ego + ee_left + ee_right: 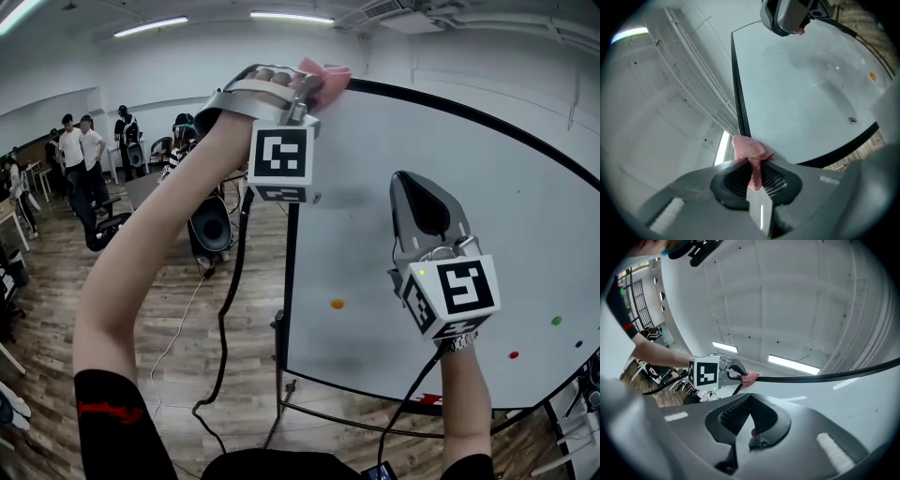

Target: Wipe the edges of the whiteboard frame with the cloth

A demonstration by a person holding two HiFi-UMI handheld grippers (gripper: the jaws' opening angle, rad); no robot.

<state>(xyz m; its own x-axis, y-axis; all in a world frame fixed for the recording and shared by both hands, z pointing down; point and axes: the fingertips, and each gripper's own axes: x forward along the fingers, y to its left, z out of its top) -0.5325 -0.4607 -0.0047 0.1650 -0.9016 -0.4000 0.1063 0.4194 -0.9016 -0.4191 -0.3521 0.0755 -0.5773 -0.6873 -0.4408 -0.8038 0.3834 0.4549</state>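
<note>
Two tools are raised to the whiteboard (pixel 487 178) (pixel 801 79) (pixel 853 399), one in each hand. The left tool (pixel 314 86) (pixel 754 172) is clamped on a pink mesh cloth (pixel 328 79) (pixel 749 150) (pixel 750 377). The cloth bunches out past the jaw tips and presses on the board's black frame (pixel 291 272) (pixel 739 98) (pixel 825 377) at its upper left corner.

The right tool (pixel 422 202) (pixel 751 420) has its jaws drawn together with nothing between them. It points at the white face of the board, below and to the right of that corner; whether its tip touches the surface cannot be told.

Each tool carries a cube with black-and-white square markers, with no letters on them.

On the board's face sit small round dots: an orange dot (pixel 337 304) near the left frame edge, and a green dot (pixel 557 321) and a red dot (pixel 514 355) towards the lower right. Red lettering at the board's lower edge and on the person's left sleeve is too small to read.

Left of the board, people (pixel 80 145) stand on a wooden floor (pixel 169 309).
</note>
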